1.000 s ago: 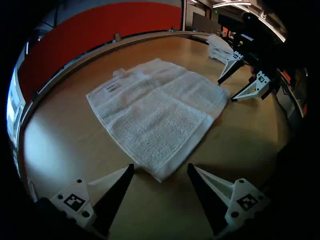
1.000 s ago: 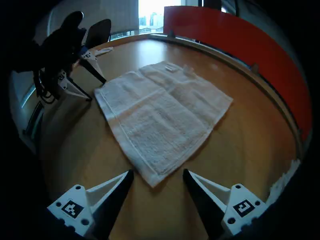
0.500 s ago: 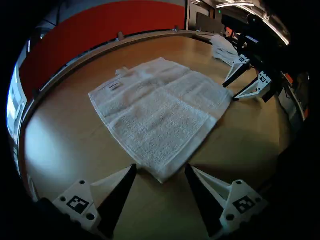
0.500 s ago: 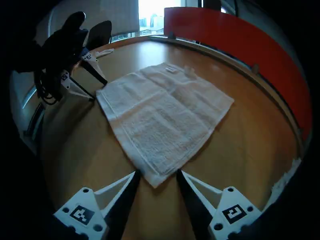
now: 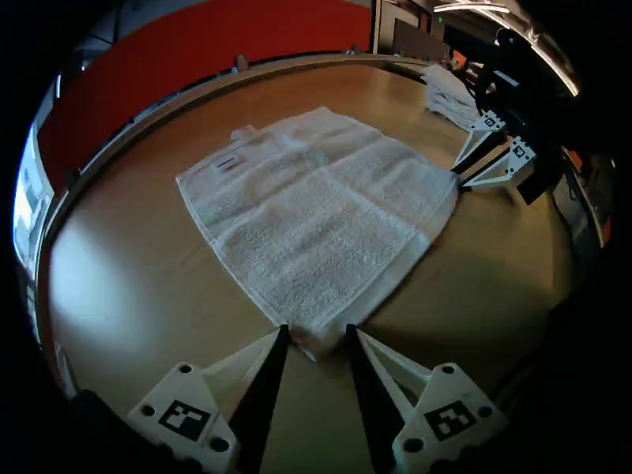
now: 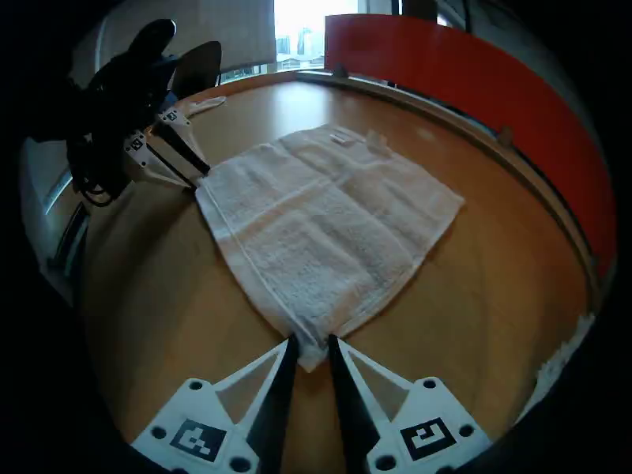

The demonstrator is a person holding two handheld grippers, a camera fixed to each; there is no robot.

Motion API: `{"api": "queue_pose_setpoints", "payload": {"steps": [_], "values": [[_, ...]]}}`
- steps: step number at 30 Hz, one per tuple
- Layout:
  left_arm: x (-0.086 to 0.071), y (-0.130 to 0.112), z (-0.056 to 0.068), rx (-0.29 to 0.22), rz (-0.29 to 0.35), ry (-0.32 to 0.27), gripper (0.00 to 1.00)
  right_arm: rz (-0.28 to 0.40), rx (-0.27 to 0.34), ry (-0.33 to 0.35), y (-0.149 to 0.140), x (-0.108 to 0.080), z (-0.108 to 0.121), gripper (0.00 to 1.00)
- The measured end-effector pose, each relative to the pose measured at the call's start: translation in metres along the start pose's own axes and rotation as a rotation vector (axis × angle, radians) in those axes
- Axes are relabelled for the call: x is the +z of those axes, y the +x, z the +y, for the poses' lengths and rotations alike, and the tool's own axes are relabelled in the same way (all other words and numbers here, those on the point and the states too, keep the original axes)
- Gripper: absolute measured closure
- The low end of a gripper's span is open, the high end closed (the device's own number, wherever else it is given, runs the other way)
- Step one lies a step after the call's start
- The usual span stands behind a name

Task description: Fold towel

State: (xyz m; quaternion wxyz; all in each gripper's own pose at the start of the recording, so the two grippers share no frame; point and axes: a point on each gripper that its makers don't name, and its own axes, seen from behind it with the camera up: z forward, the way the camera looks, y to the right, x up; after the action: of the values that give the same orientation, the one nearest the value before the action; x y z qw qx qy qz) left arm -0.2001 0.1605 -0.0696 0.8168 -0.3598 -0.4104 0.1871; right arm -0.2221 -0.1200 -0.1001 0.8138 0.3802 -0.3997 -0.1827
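Right gripper [image 6: 310, 346] pinching towel [image 6: 332, 221], left gripper [image 5: 315, 330] perhaps

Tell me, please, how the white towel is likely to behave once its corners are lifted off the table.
The white towel is looped terry lying limp and flat, so it will probably sag between lifted corners. It looks light and should slide easily over the smooth wooden table. Its nap likely grips the jaws well.

Probably office, wooden table [image 6: 490, 261], window [image 6: 304, 35], red partition [image 6: 474, 75]
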Motion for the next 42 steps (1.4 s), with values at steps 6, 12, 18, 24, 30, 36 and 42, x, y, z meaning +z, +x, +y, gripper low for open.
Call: {"api": "queue_pose_setpoints", "payload": {"steps": [6, 12, 18, 24, 30, 36, 42], "values": [[0.003, 0.002, -0.002, -0.018, 0.002, 0.012, 0.75, 0.001, 0.011, 0.003, 0.0, 0.001, 0.001, 0.75], [0.002, 0.005, 0.001, -0.03, 0.009, 0.01, 0.82, 0.008, 0.013, 0.003, 0.004, 0.001, -0.001, 0.82], [-0.001, 0.008, 0.003, -0.066, 0.015, 0.007, 0.83, 0.029, 0.027, -0.004, 0.011, -0.004, 0.001, 0.83], [-0.013, 0.015, 0.005, -0.083, 0.022, 0.006, 0.83, 0.056, 0.035, -0.009, 0.023, -0.015, 0.001, 0.83], [-0.029, 0.022, 0.007, -0.114, 0.029, 0.001, 0.83, 0.083, 0.036, -0.011, 0.038, -0.03, 0.0, 0.83], [-0.046, 0.03, 0.014, -0.132, 0.04, -0.009, 0.83, 0.096, 0.029, -0.008, 0.048, -0.047, -0.002, 0.83], [-0.064, 0.034, 0.023, -0.145, 0.041, -0.025, 0.83, 0.105, 0.023, 0.001, 0.057, -0.063, -0.007, 0.83]]}}
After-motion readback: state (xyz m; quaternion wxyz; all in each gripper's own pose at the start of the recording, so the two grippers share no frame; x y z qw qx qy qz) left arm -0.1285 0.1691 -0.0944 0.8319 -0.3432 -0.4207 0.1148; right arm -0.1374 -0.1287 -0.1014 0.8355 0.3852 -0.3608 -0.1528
